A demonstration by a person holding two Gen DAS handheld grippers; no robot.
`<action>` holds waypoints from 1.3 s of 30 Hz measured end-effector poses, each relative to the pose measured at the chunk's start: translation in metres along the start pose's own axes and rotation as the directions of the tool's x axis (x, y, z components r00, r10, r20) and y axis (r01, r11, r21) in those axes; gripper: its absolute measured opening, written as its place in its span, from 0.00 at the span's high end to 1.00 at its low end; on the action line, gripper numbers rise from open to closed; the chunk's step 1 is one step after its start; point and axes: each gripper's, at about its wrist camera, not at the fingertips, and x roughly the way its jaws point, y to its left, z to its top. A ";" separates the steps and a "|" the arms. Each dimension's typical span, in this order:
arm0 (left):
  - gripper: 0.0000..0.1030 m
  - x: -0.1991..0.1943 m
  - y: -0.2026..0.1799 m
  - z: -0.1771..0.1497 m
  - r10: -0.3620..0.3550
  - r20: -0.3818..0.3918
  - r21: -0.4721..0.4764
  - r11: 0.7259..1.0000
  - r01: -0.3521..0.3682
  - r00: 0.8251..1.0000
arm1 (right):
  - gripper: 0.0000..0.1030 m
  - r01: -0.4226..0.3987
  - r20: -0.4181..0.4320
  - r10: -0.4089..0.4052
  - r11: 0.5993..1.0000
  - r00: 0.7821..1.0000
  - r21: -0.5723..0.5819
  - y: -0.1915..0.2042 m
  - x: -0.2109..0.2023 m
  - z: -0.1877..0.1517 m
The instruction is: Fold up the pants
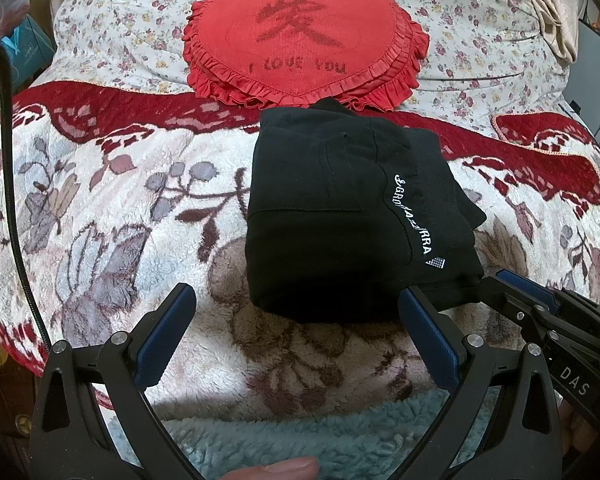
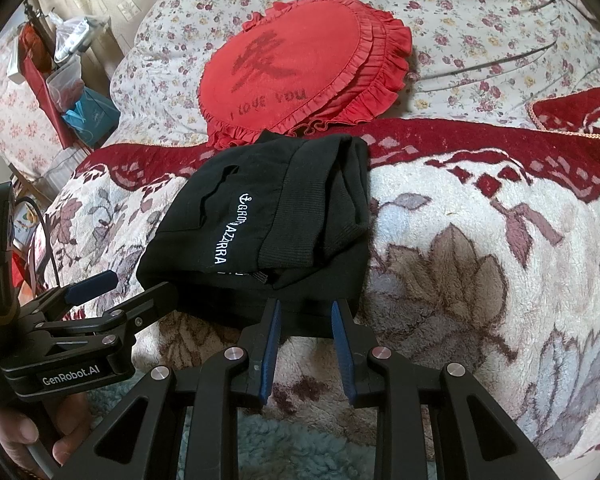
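Here the black pants [image 1: 340,208] are lying folded into a compact bundle on the fleecy floral blanket [image 1: 112,208], white lettering running along the top layer. Their far end is reaching the dark red border of the blanket, just in front of the red heart-shaped cushion [image 1: 300,44], which is resting on the flowered quilt [image 1: 480,24] behind.

I am holding my left gripper [image 1: 296,300] with its jaws spread wide, hovering just short of the bundle's near edge. Nothing is sitting between its blue pads [image 1: 164,332]; only the blanket is showing in the gap, and the right-hand finger is lying close beside the bundle's near corner. My thumb [image 1: 288,468] is peeking in at the bottom of that view.

I am keeping my right gripper [image 2: 306,312] with its jaws narrowed but not pressed together, a clear gap standing between the two blue pads. Its fingertips are sitting at the near fold of the pants, and black cloth is showing in the gap, but I cannot tell whether the tips are touching it. The pads are pinching nothing.

In the right wrist view my left hand [image 2: 24,436] is gripping the handle of the other tool.
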 end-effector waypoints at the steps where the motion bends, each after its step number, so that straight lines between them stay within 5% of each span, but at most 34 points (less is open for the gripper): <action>1: 0.02 0.000 0.001 0.001 0.000 0.000 0.000 1.000 0.000 1.000 | 0.76 0.000 0.000 0.000 1.000 1.000 0.000 0.000 0.000 0.000; 39: 0.02 0.000 0.000 -0.002 -0.014 0.005 0.003 1.000 0.014 1.000 | 0.76 -0.003 -0.001 0.003 1.000 1.000 0.000 -0.001 0.001 0.000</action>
